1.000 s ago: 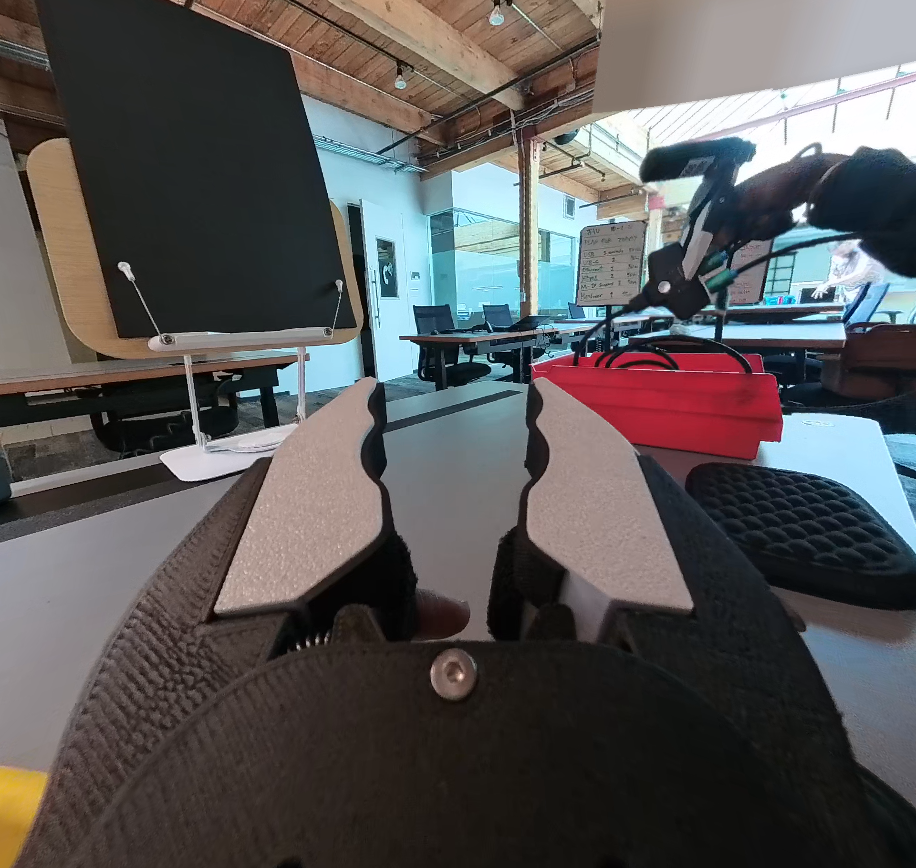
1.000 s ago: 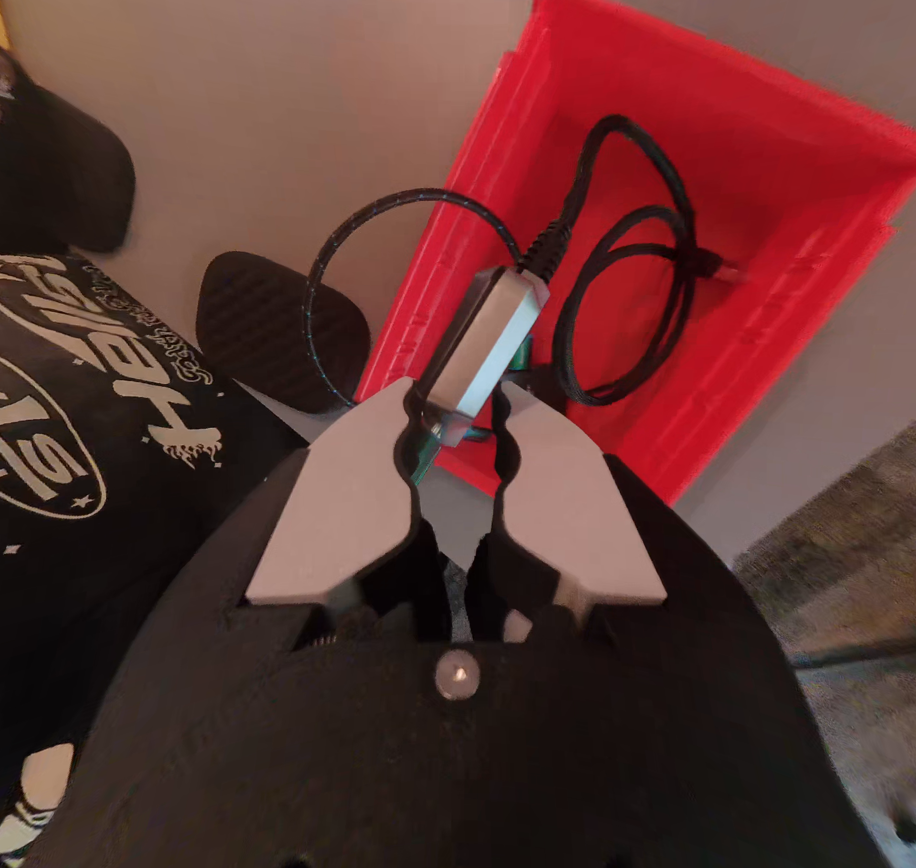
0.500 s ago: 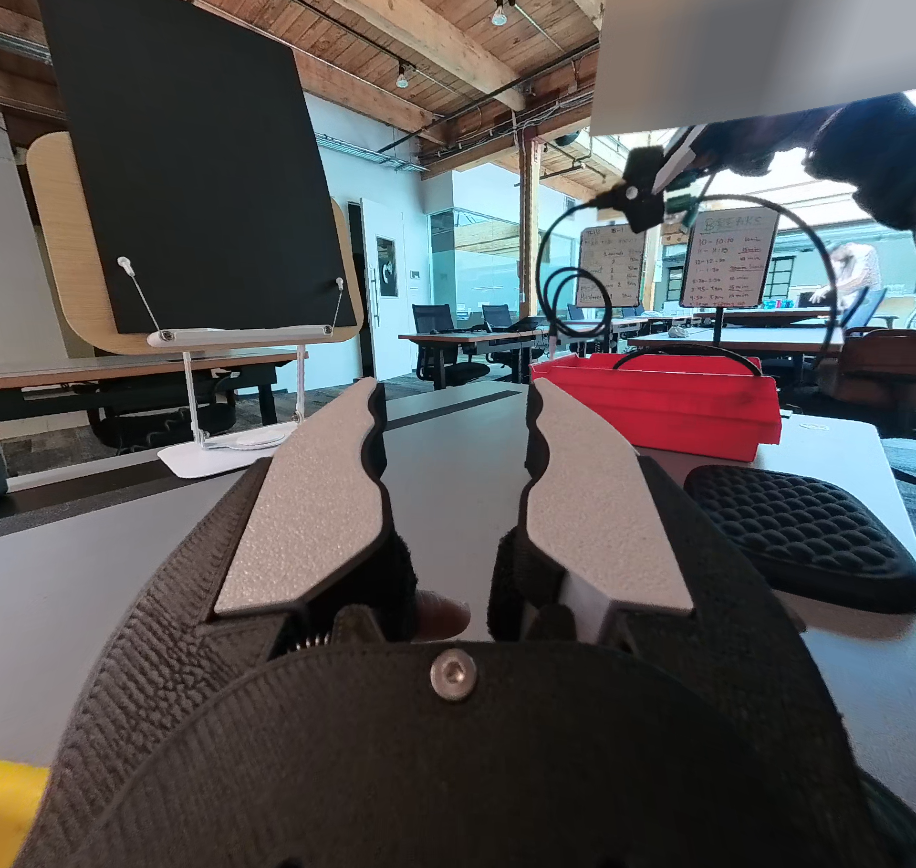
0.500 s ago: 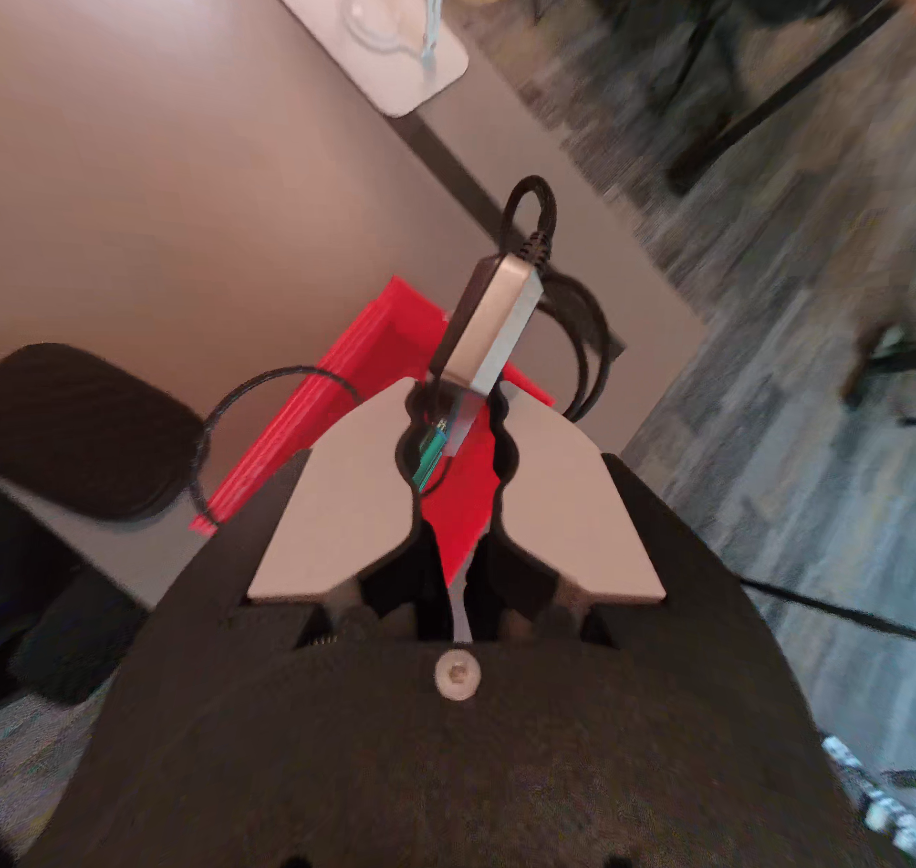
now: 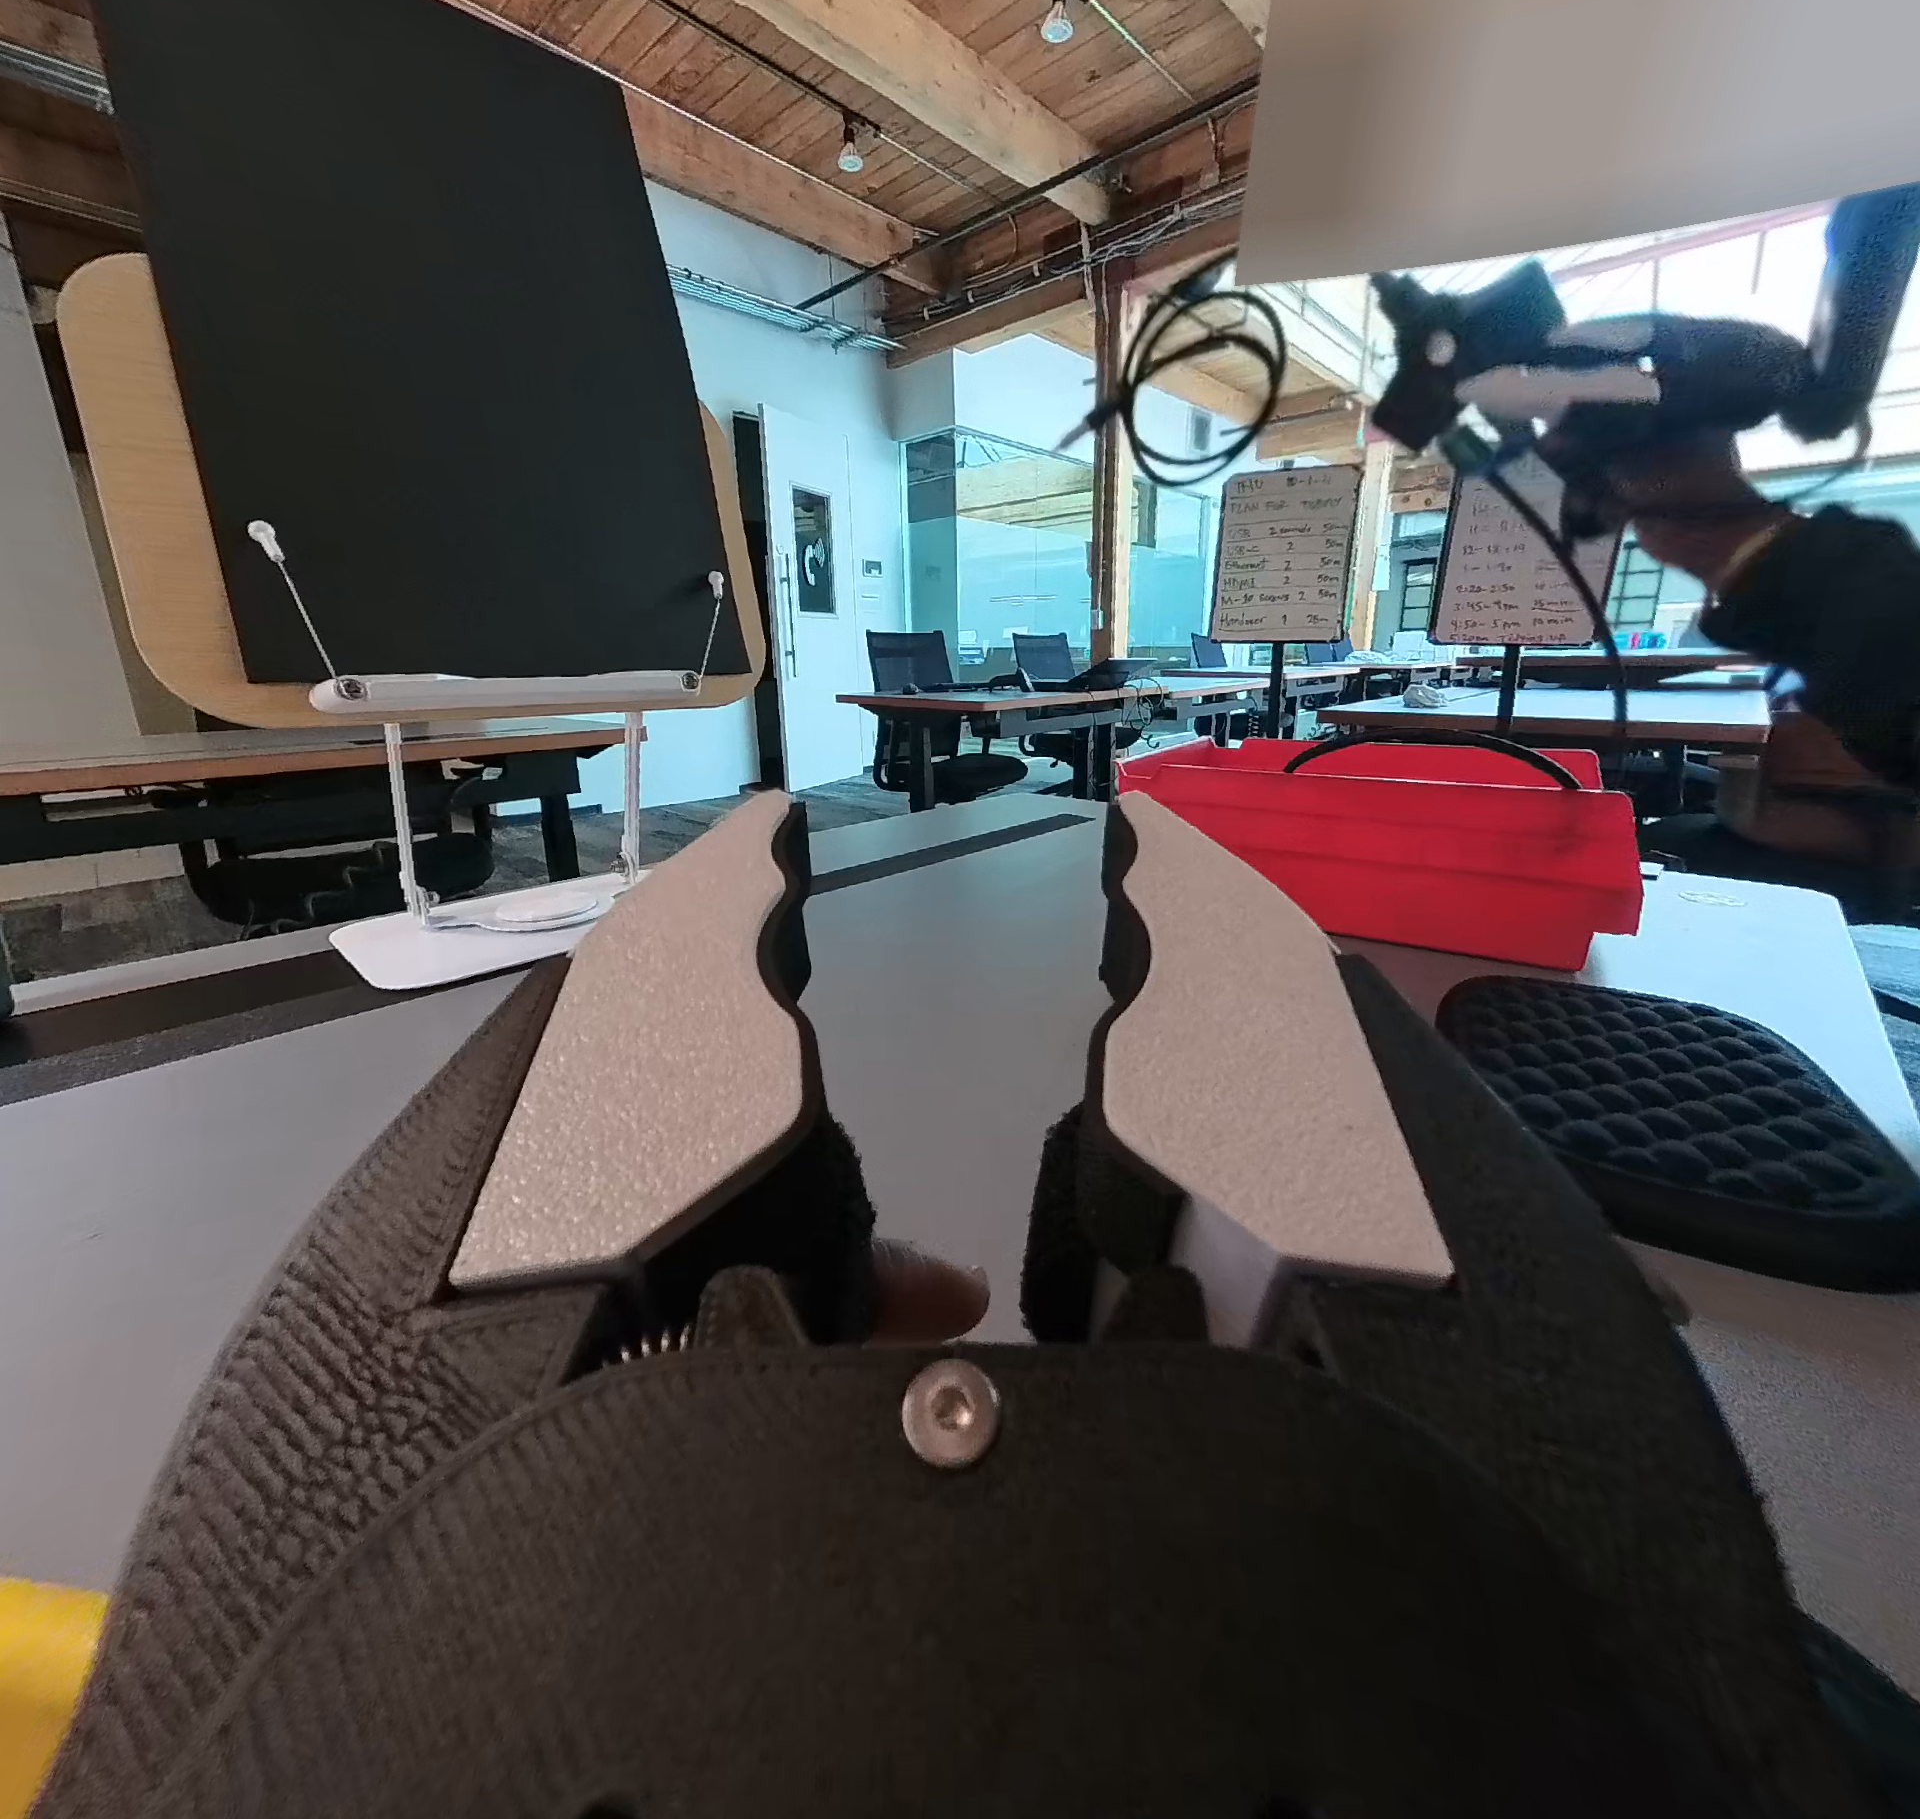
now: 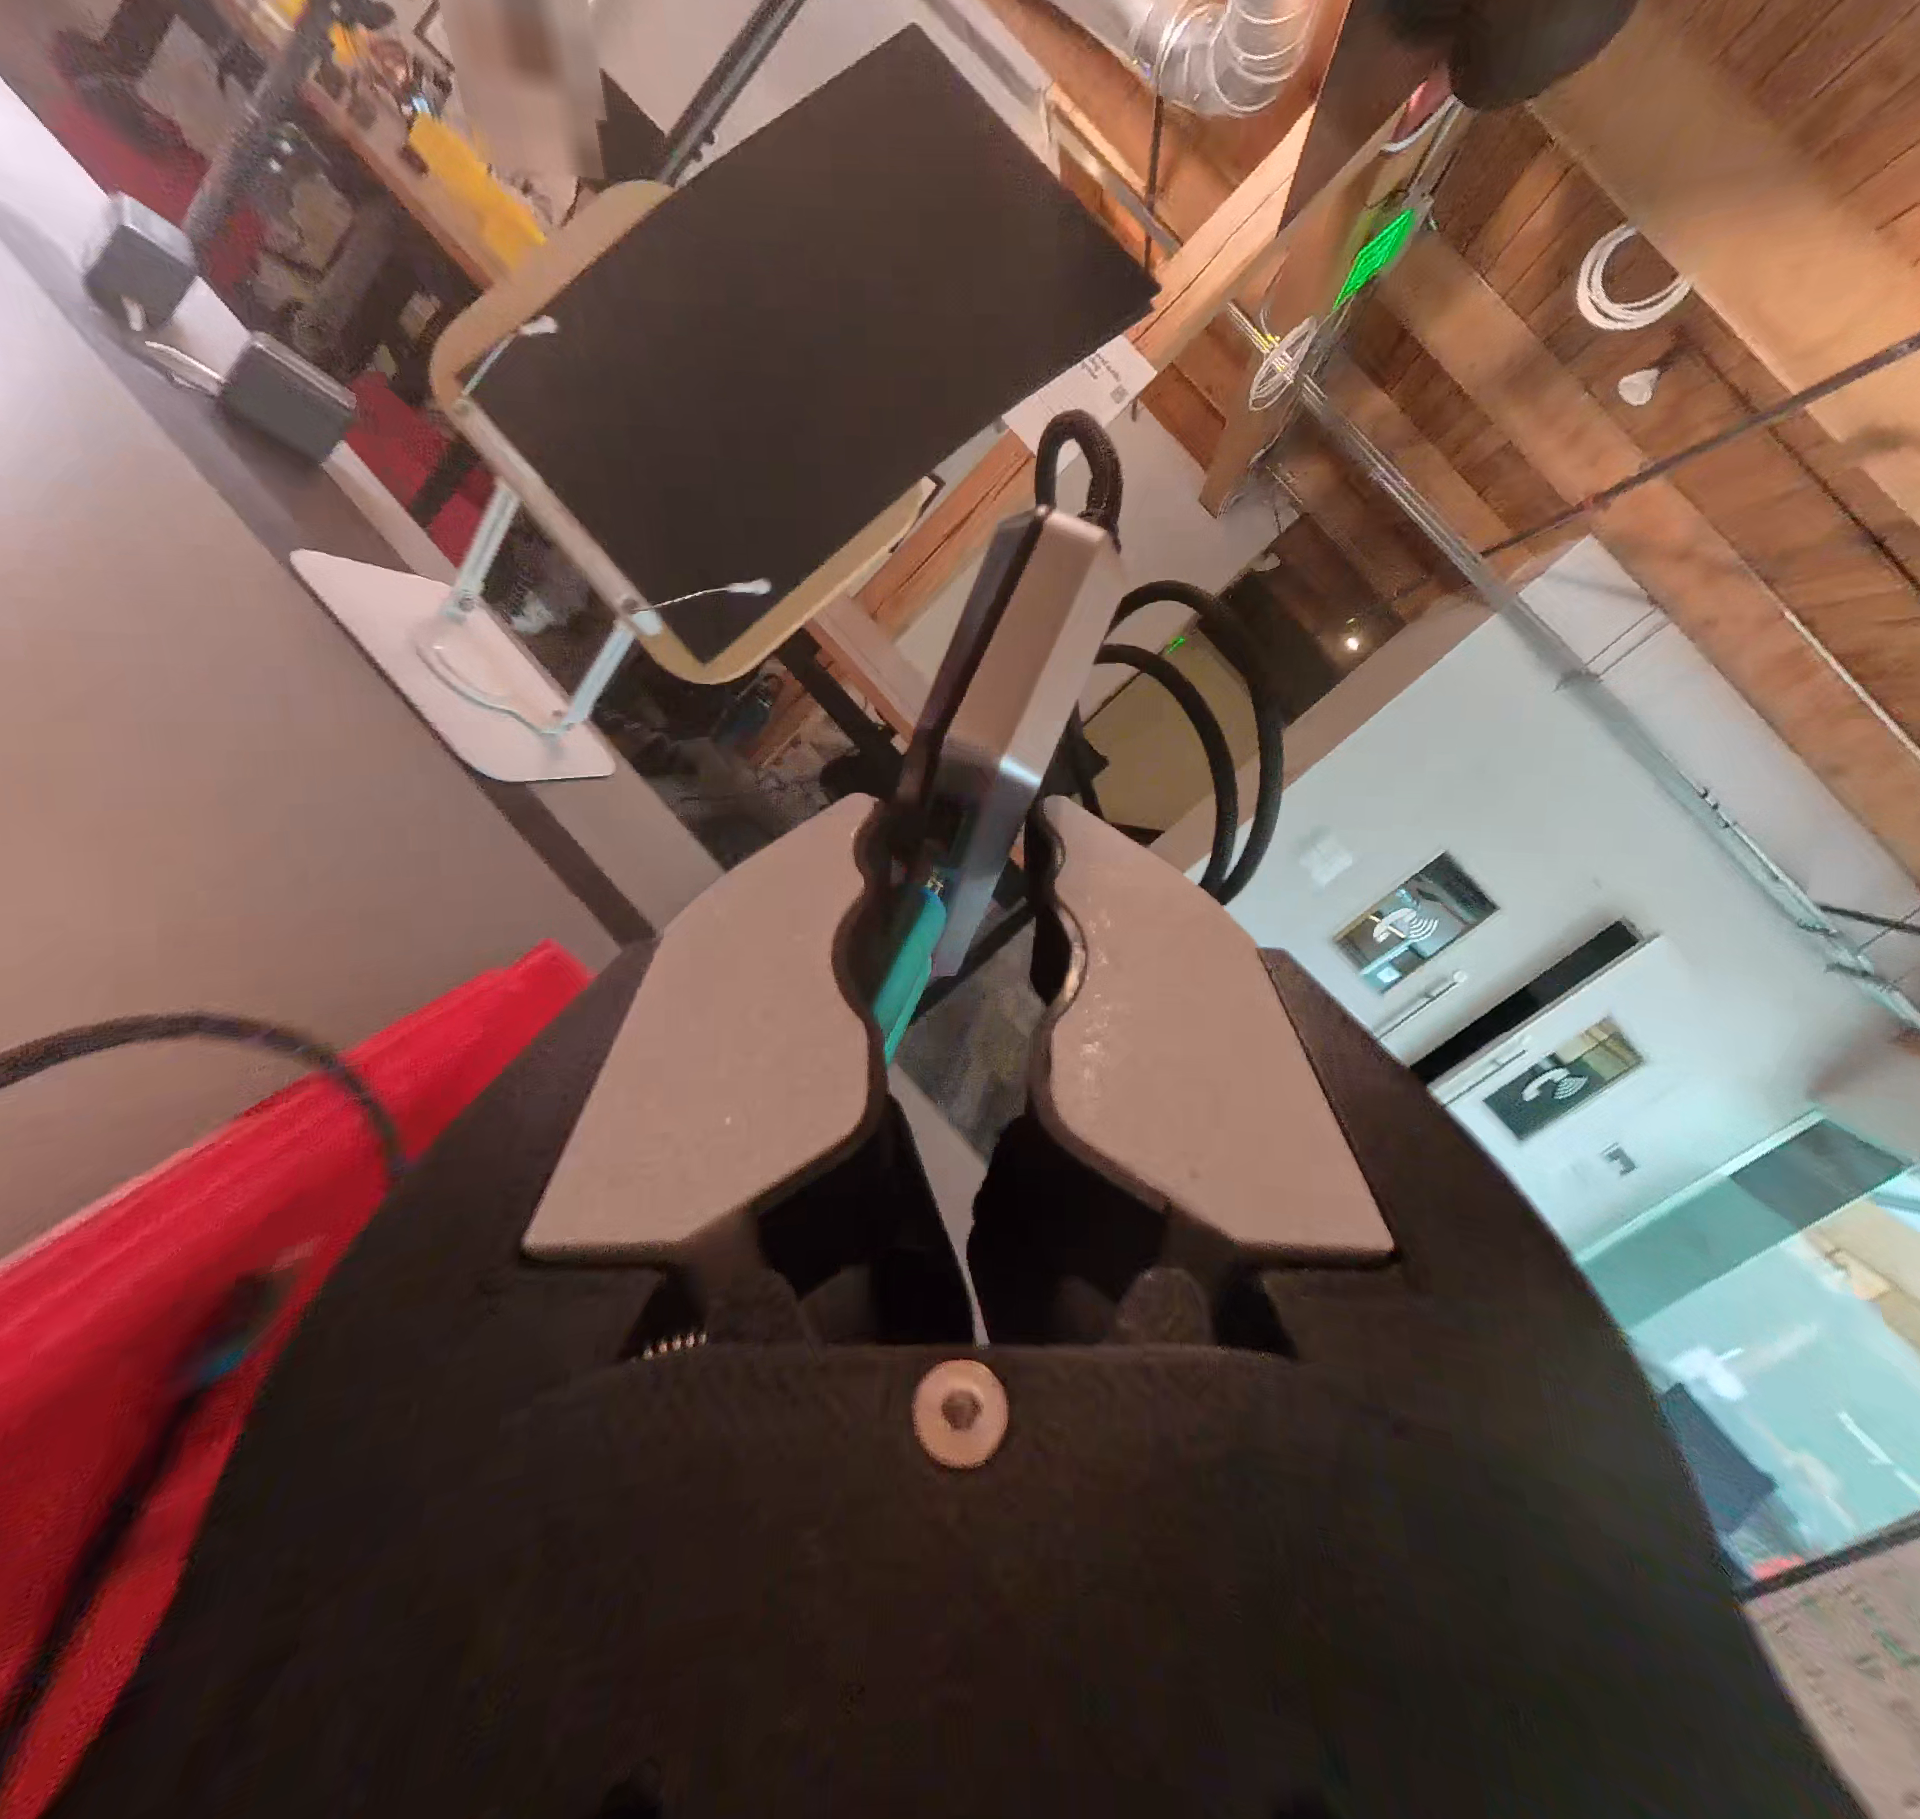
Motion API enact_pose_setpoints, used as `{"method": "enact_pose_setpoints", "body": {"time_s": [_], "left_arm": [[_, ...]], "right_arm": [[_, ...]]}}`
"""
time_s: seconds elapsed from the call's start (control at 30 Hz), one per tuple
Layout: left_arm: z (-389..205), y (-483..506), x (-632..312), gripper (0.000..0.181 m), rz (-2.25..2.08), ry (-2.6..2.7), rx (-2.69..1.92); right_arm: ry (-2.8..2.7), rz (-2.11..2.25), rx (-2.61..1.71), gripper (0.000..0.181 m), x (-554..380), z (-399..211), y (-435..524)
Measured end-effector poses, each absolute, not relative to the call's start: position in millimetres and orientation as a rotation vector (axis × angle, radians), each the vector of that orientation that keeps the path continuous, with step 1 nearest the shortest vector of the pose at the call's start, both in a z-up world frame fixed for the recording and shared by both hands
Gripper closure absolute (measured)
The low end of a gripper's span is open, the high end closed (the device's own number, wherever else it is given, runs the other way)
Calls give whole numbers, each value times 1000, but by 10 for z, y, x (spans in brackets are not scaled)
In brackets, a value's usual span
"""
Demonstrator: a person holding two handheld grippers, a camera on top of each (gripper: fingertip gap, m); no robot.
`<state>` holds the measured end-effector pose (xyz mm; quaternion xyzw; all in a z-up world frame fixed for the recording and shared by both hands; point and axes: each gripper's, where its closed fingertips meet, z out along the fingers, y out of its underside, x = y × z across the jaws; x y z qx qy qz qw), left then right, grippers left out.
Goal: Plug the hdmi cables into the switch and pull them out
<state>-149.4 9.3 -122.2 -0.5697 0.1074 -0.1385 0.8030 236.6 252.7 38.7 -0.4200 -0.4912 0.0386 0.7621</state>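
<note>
My right gripper (image 6: pixel 961 824) is shut on the near end of a slim silver switch (image 6: pixel 1023 647), held in the air and tilted. A teal plug (image 6: pixel 914 954) sits between the fingers at that end. A black braided cable (image 6: pixel 1242 730) leaves the switch's far end and hangs in loops. Another black cable (image 6: pixel 208 1031) runs over the red bin (image 6: pixel 156 1250). In the left wrist view the right gripper (image 5: pixel 1455 387) is blurred, high above the red bin (image 5: pixel 1382 855), with the cable loops (image 5: pixel 1195 398) dangling left of it. My left gripper (image 5: pixel 956 824) is open and empty, low over the grey table (image 5: pixel 208 1198).
A black board on a white and wood stand (image 5: pixel 416 367) stands at the table's back left; it also shows in the right wrist view (image 6: pixel 790 315). A black textured pad (image 5: pixel 1662 1094) lies right of my left gripper. Office desks and whiteboards stand behind.
My right gripper has lifted the switch and its cable out of the red bin and swung upward and away. My left gripper has not moved.
</note>
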Motion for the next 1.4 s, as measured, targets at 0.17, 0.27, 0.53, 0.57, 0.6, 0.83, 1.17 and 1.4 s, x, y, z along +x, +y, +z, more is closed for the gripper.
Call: {"method": "enact_pose_setpoints", "body": {"time_s": [0.17,0.27,0.53,0.57,0.6,0.83,1.17,1.4], "left_arm": [[-1235,117,-1501,128,-294,226,-1229],[-1245,135,-1503,128,-294,225,-1236],[-1255,138,-1466,129,-289,250,-1237],[-1251,131,-1466,129,-286,252,-1233],[-1248,128,-1467,129,-283,251,-1229],[-1268,146,-1444,129,-282,265,-1246],[-1310,177,-1373,129,-260,313,-1281],[-1357,201,-1295,129,-227,367,-1312]], "right_arm": [[-1014,246,-1056,157,2397,-463,2210],[-991,476,-1292,157,2363,-838,2211],[-852,905,-2376,136,2074,-2048,2494],[-904,866,-2513,121,2095,-2176,2397],[-947,802,-2586,115,2135,-2217,2335],[-1053,-122,-2465,46,2779,-1570,2589],[-1359,-970,-2528,58,3375,-1260,2175],[-1685,-1596,-2692,65,4001,-1051,1843]]}}
